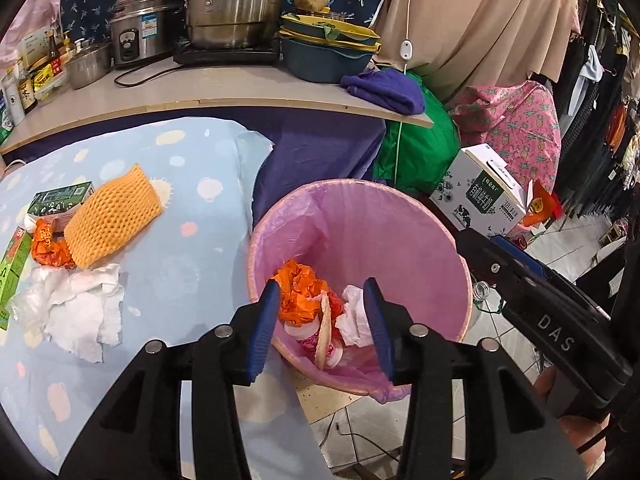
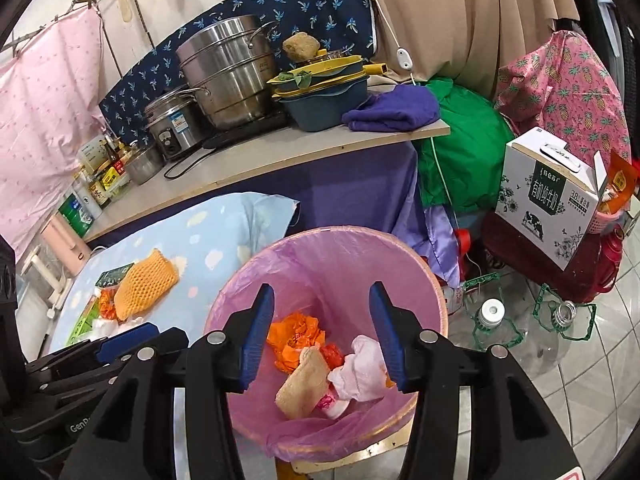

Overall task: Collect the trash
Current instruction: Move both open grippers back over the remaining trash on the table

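Two claws hang over the bin (image 1: 460, 264), and both are apart with nothing between the blue pads. I can see my left claw (image 1: 326, 330) above the near rim of the pink bag, and my right claw (image 2: 324, 338) is just beside it, also over the bin's mouth. Down inside lie an orange wrapper (image 2: 298, 338), a tan sponge piece (image 2: 300, 384), a small pink and white bottle (image 2: 334, 402) and a white tissue (image 2: 360, 372), so I think those are done. More trash waits on the blue spotted cloth (image 1: 192, 240), which sits to the left of the bin. I can see a yellow foam net (image 1: 112, 222), a second orange wrapper (image 1: 50, 246), a heap of white paper (image 1: 80, 312), a green box (image 1: 60, 198) and another green box (image 1: 14, 264) at the far left edge. All of it lies to the left of both claws and a bit farther away. My left claw is nearer to that pile, so I would send it first. The foam net's long side runs from near left to far right, so I think the claw should turn to pinch across its short side. The white paper is the closest piece to my left claw, and it looks soft and easy to squeeze.
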Action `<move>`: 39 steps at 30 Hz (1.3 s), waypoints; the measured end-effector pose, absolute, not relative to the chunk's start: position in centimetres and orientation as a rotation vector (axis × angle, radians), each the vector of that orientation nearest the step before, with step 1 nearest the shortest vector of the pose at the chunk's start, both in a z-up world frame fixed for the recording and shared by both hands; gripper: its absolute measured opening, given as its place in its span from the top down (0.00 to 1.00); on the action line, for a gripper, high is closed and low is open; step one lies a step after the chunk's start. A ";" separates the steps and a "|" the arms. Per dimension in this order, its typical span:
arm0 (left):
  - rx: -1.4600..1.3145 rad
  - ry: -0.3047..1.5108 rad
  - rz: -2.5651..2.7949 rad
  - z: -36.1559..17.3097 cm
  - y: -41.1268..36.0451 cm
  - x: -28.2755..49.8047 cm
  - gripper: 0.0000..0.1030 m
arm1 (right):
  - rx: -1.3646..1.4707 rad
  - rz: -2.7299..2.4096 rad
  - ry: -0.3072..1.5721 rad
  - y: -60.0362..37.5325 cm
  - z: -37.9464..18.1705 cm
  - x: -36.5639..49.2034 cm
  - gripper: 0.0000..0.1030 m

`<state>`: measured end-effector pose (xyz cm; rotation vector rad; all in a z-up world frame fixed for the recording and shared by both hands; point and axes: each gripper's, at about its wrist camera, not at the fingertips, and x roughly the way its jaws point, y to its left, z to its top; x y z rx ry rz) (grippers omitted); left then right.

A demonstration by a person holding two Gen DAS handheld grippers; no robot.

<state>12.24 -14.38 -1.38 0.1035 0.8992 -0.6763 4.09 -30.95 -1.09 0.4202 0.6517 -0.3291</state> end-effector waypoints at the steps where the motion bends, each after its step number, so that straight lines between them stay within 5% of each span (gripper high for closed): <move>1: 0.106 0.898 -0.674 -1.4 -14.3 12.2 0.60 | 0.418 -0.327 0.653 -30.8 -1.1 4.1 0.53; 25: 0.033 0.903 -0.512 -1.8 -6.8 13.4 0.59 | 0.353 -0.215 0.700 -24.3 -0.9 6.3 0.53; 29: -0.011 0.904 -0.447 -2.2 -4.0 13.9 0.44 | 0.328 -0.174 0.723 -22.1 -1.2 7.3 0.53; 39: -0.094 0.925 -0.212 -4.4 5.7 15.9 0.28 | 0.287 -0.070 0.774 -16.8 -2.1 9.7 0.53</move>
